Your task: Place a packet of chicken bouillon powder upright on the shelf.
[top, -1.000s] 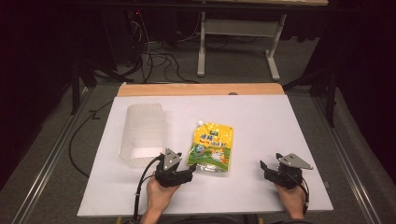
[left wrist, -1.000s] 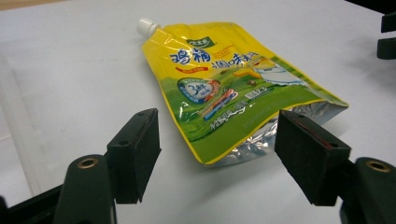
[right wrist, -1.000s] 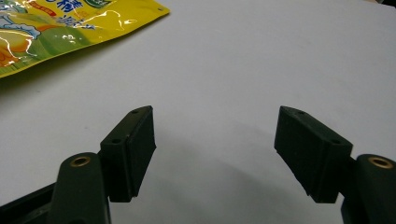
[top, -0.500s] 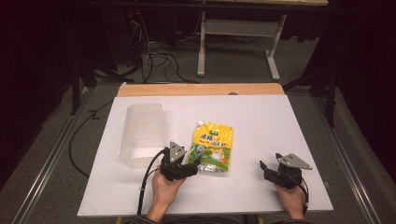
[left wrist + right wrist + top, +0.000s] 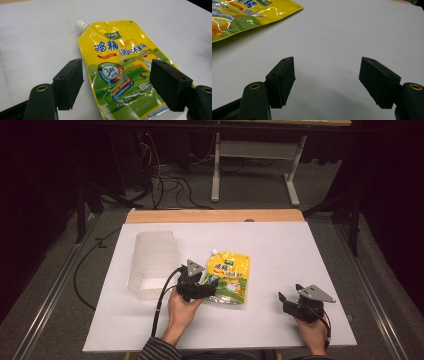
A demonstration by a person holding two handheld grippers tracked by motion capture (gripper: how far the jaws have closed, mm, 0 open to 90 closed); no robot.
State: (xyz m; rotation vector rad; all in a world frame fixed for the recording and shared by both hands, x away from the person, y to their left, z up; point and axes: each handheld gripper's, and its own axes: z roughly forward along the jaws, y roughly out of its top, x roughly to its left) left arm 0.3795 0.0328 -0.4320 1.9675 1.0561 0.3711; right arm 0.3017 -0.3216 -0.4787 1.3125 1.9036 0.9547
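Basically yellow-green spouted pouch (image 5: 120, 72) w/ white cap (lying flat).

My rig's two black handheld grippers: left gripper (image 5: 210, 289) trails a black cable, right gripper (image 5: 284, 301) has a grey triangular plate, brass-ringed screw holes, striped sleeve.

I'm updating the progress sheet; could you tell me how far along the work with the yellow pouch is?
Done: nothing visibly; the yellow pouch lies flat on the table beside the clear bin. In hand: the left gripper, its jaws just opening, frames the pouch without gripping. Left: grasping and probably moving it; the right gripper waits open.
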